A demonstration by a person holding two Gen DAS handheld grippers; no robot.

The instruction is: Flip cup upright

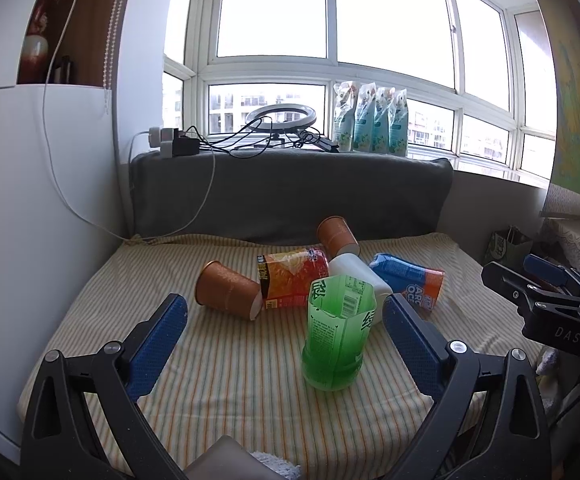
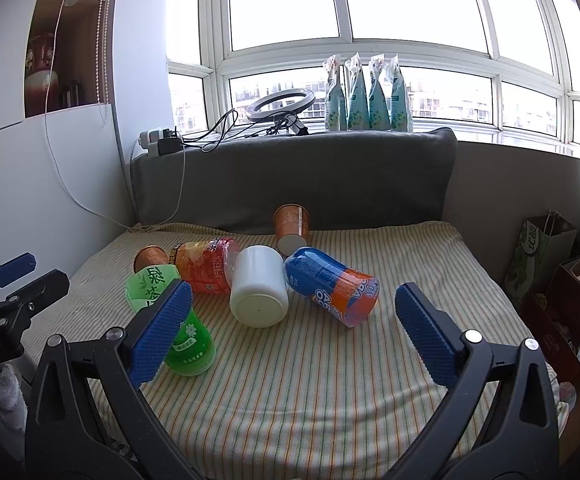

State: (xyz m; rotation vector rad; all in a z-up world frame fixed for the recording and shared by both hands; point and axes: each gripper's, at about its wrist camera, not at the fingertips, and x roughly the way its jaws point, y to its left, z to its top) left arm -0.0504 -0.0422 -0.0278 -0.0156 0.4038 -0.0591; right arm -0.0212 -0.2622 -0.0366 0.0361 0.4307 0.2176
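The left gripper hangs spread wide, gripping nothing, with the green cup standing just ahead. The white cup lies tipped mid-cloth; the right gripper, equally spread, should straddle its sides squarely before pivoting.

Striped cloth covers the surface; grey cushion upright along its far edge. On the sill behind: ring light with black cables, four pouches in a row to its right. White power strip at cushion's left end. Paper bag and cardboard box at right
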